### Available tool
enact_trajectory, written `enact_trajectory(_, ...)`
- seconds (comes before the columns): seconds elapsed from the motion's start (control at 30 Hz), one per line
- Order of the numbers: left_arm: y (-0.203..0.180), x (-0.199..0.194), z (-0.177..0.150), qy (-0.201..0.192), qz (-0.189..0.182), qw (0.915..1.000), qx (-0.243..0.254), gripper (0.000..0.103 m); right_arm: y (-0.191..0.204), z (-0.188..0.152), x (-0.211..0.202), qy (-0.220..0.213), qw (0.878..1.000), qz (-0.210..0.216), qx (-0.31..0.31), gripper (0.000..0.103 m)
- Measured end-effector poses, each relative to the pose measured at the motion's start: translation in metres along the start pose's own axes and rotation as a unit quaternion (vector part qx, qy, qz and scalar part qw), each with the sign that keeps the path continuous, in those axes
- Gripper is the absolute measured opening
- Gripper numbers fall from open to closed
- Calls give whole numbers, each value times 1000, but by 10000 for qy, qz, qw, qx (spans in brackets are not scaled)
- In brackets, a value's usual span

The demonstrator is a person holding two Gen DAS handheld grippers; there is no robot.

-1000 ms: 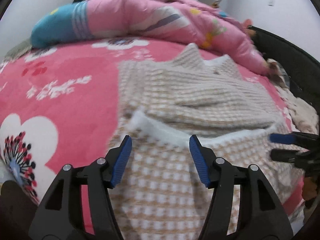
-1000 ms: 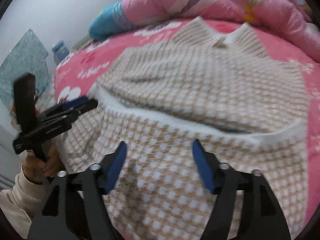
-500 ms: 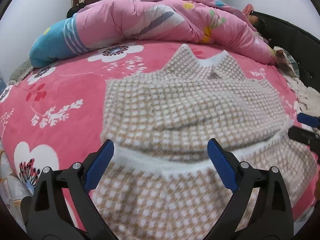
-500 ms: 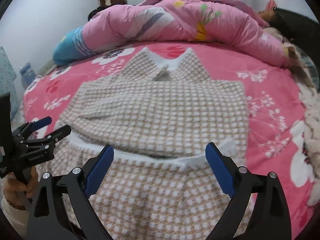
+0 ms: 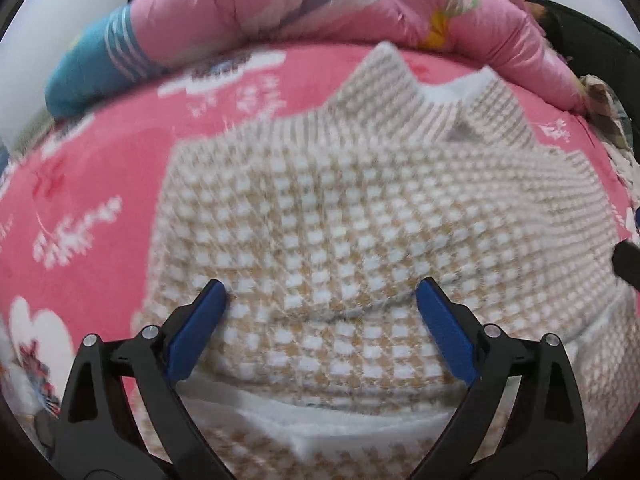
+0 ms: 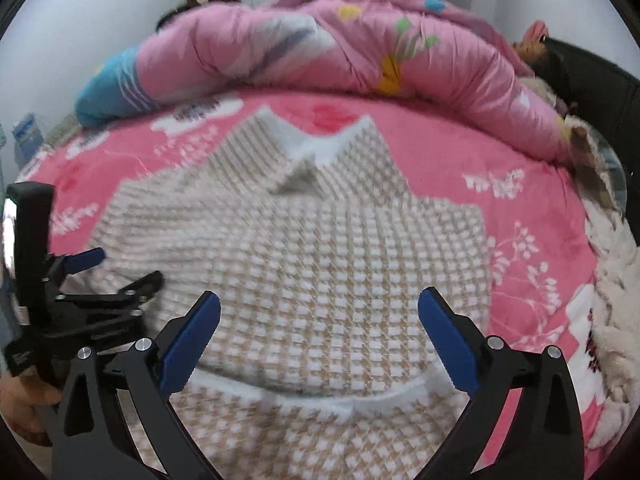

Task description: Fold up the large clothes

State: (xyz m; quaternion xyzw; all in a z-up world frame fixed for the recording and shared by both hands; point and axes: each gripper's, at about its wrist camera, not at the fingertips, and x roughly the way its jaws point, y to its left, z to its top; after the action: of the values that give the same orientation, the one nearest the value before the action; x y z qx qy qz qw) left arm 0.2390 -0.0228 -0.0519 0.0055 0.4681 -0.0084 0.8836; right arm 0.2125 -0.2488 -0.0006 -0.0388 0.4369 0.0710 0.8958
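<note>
Along the bed's (image 6: pixel 448 160) far edge a rolled pink duvet (image 6: pixel 320 52) borders the blurred checked coat (image 6: pixel 320 248), beneath both wide, just-opened, empty grippers, left (image 5: pixel 320 308) and right (image 6: pixel 320 316).

A home bedroom: a bed under a pink floral blanket (image 6: pixel 460 168), a rolled pink quilt (image 6: pixel 320 52) lying beyond the tools, a dark headboard (image 6: pixel 600 92) to their right, white walls (image 6: pixel 80 20) behind.
</note>
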Motion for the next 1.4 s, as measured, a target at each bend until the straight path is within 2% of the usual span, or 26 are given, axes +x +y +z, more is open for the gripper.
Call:
enact_trajectory(0.07,0,-1,-4,-109,14,9999,17,95,-2,-6,22,285,9994,-173,-59,96)
enact_trajectory(0.17,0,-1,-4,-71,20,10000,24,95,-7,-16,49,761,9967,-286,-66,96)
enact_trajectory(0.4,0,1,-3,-81,10,10000,4,95,-14,-22,51,676,9977,-86,56,97)
enact_trajectory(0.8,0,0,-2,-65,18,10000,18,95,-15,-25,52,650,9978,-69,82,97)
enact_trajectory(0.93,-2,-6,-2,-65,191,9998,24,95,-16,-25,53,653,9978,-44,111,97)
enact_trajectory(1.0,-4,-16,-1,-237,254,9994,78,95,-16,-25,53,653,9978,-37,119,97)
enact_trajectory(1.13,-10,-33,9,-510,285,9981,192,95,-15,-26,52,651,9978,-46,114,97)
enact_trajectory(1.4,-34,-29,42,-598,374,9968,365,95,-15,-26,52,665,9977,-52,124,97)
